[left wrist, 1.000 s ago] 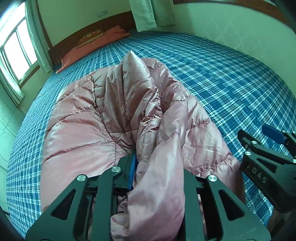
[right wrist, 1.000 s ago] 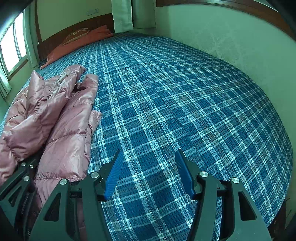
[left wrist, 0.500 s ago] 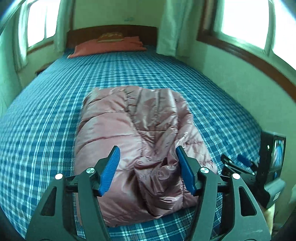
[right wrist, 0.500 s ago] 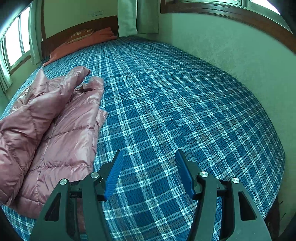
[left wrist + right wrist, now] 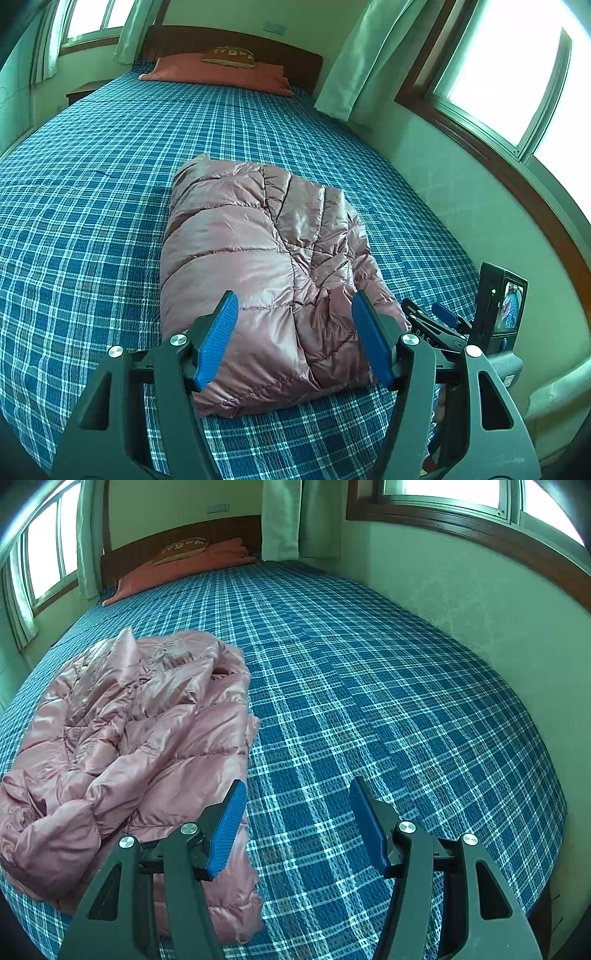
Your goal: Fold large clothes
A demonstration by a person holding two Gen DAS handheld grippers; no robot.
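Note:
A pink quilted puffer jacket (image 5: 258, 266) lies folded in a compact bundle on the blue plaid bed (image 5: 92, 177). My left gripper (image 5: 295, 332) is open and empty, held just above the jacket's near edge. My right gripper (image 5: 295, 823) is open and empty over the bedspread, with the jacket (image 5: 129, 746) to its left. The right gripper also shows in the left wrist view (image 5: 436, 325), at the jacket's right side.
An orange pillow (image 5: 218, 72) and a brown cushion (image 5: 229, 55) lie at the wooden headboard. A wall with a window (image 5: 498, 74) runs along the bed's right side. Curtains (image 5: 354, 62) hang near the head. The bed's near edge is below the grippers.
My left gripper let go of the jacket and opened, then drew back and up. The jacket now lies folded flat. The right gripper stayed open and moved slightly back.

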